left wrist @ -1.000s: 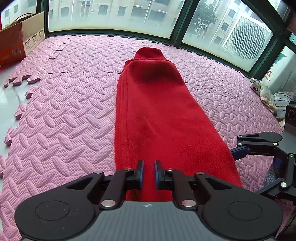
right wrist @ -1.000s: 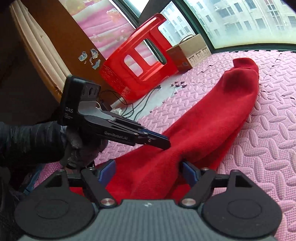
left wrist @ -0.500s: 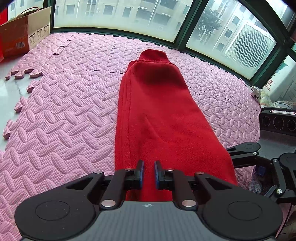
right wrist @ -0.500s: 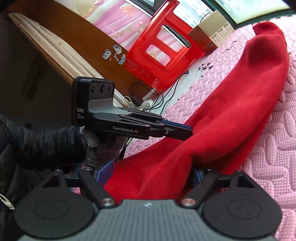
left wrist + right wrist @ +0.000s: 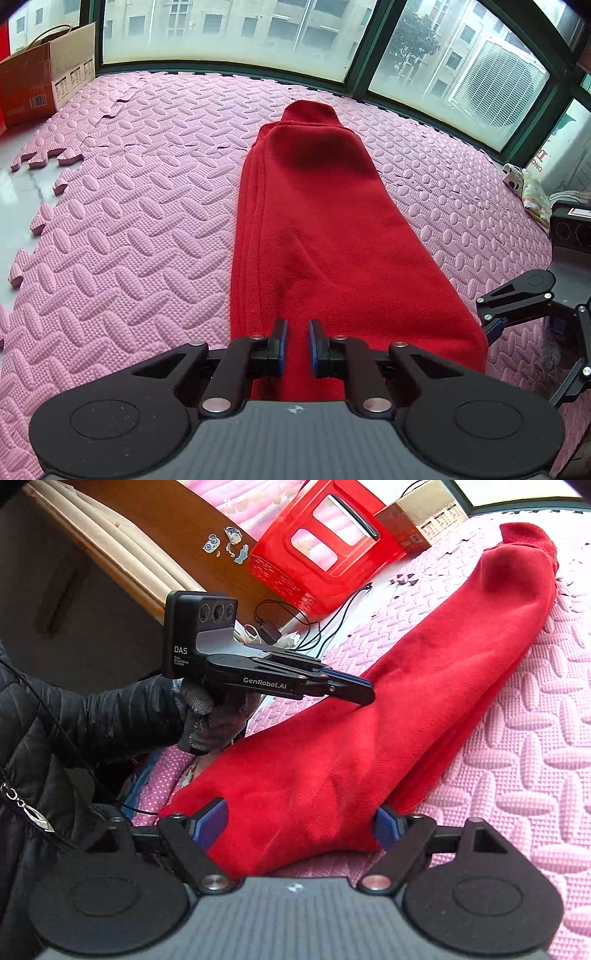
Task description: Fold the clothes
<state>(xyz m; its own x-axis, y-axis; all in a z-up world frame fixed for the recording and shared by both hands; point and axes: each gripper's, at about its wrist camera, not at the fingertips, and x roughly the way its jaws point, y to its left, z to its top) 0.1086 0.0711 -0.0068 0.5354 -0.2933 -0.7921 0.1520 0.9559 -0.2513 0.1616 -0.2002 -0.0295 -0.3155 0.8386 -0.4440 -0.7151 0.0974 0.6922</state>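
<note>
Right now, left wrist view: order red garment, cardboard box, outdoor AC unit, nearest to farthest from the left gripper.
1. Red garment: pinched between the left gripper fingers, running straight ahead on the pink foam mat.
2. Cardboard box: far left, at the mat's edge by the window.
3. Outdoor AC unit: upper right, outside the glass, beyond everything on the mat.

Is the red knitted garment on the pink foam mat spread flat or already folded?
Folded lengthwise. The red knitted garment forms a narrow strip on the pink foam mat, with several stacked layer edges showing along its left side.
</note>
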